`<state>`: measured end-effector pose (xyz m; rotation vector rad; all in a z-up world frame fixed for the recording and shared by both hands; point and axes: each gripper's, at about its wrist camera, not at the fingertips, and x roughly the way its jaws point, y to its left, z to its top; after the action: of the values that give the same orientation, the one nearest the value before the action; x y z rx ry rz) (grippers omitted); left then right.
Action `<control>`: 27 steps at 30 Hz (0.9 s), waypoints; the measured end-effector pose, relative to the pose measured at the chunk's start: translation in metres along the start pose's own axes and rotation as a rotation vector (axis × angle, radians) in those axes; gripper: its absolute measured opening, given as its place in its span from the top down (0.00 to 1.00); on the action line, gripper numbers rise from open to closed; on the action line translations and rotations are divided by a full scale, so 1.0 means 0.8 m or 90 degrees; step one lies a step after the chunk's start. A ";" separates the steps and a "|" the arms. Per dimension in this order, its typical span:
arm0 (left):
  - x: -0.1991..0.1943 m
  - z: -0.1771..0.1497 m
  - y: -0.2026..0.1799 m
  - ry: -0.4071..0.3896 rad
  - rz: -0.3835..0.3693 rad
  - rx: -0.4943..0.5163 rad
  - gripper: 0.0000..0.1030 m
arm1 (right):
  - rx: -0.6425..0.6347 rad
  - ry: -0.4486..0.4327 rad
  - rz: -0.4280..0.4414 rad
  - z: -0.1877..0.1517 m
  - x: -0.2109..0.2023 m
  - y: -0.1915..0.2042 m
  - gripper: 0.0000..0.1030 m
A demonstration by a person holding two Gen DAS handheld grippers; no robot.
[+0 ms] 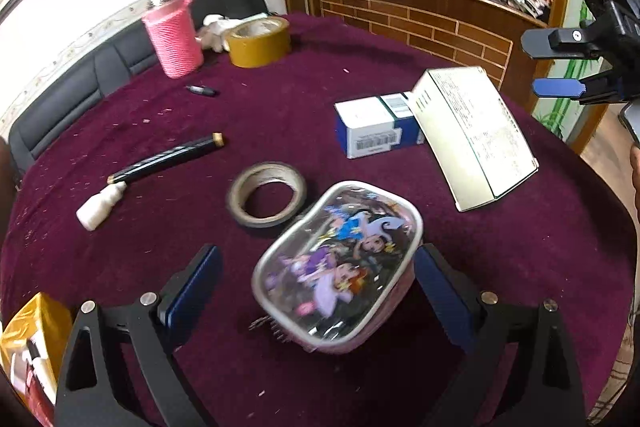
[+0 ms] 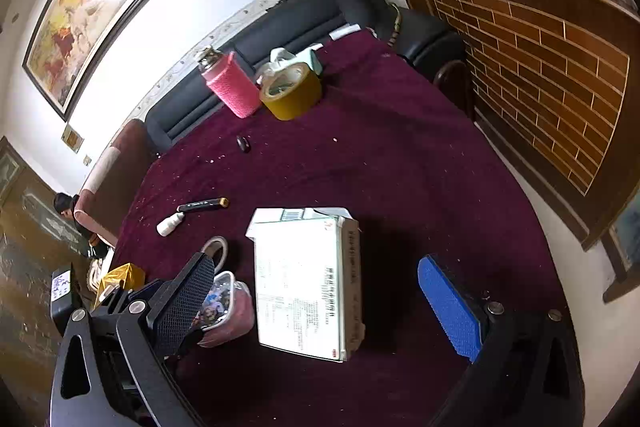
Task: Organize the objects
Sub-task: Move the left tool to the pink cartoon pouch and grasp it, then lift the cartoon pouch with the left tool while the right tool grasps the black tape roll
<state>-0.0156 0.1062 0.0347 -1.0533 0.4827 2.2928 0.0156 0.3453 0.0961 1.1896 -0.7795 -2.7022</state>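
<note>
The worktop (image 1: 400, 39), draped in maroon cloth, carries everything. Largest is the flat white carton (image 2: 306, 279), lying just beyond the right gripper (image 2: 320, 307), whose jaws stand wide apart with nothing pressed between them. The carton looks light and stiff, likely to dent at its corners, so its long side edges are the best hold. A smaller blue-and-white box (image 1: 370, 125) touches its far end, at one o'clock from the pouch in the left wrist view.

The cartoon pouch (image 1: 338, 263), clear-topped with a soft pink body, sits between the fingers of the left gripper (image 1: 316, 283), also open, though whether the right pad touches it is unclear. It will squash and its film may slip, so grip across the firmer rim. A grey tape roll (image 1: 267, 194) lies at eleven o'clock, just beside the pouch; further out at ten o'clock are a black pen (image 1: 168, 159) and a small white bottle (image 1: 100, 205).
</note>
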 end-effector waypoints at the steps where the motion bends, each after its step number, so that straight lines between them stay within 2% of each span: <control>1: 0.008 0.001 -0.006 0.009 -0.002 0.008 0.07 | 0.005 0.003 0.003 -0.001 0.002 -0.002 0.00; 4: 0.022 -0.001 -0.024 0.023 -0.007 0.035 0.08 | 0.008 0.008 0.007 -0.005 0.008 -0.003 0.00; 7: 0.028 -0.002 -0.043 0.030 0.024 0.071 0.09 | -0.001 0.014 0.008 -0.006 0.014 0.003 0.00; 9: 0.025 -0.002 -0.051 0.025 0.056 0.089 0.32 | -0.005 0.017 0.006 -0.008 0.019 0.006 0.00; 10: 0.020 -0.002 -0.052 0.019 0.047 0.090 0.37 | -0.007 0.020 0.006 -0.009 0.021 0.007 0.00; 12: 0.006 0.001 -0.052 0.009 0.037 0.078 0.64 | -0.009 0.028 0.003 -0.011 0.026 0.011 0.00; 13: -0.006 0.004 -0.051 -0.001 0.034 0.069 0.69 | -0.010 0.030 0.001 -0.013 0.027 0.012 0.00; 14: -0.013 0.005 -0.049 -0.008 0.027 0.060 0.81 | -0.011 0.032 -0.001 -0.014 0.029 0.013 0.00; 18: -0.043 0.004 -0.035 -0.027 0.006 0.017 0.85 | -0.021 0.030 -0.010 -0.020 0.030 0.022 0.00; 25: -0.068 -0.010 0.001 -0.046 -0.046 -0.023 0.83 | -0.050 0.008 -0.002 -0.022 0.018 0.049 0.00; 27: -0.067 -0.018 0.007 -0.033 -0.055 -0.033 0.83 | -0.057 0.008 0.001 -0.025 0.018 0.056 0.00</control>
<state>0.0175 0.0756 0.0678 -1.0158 0.3523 2.2611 0.0148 0.2943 0.0969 1.1849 -0.6505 -2.6934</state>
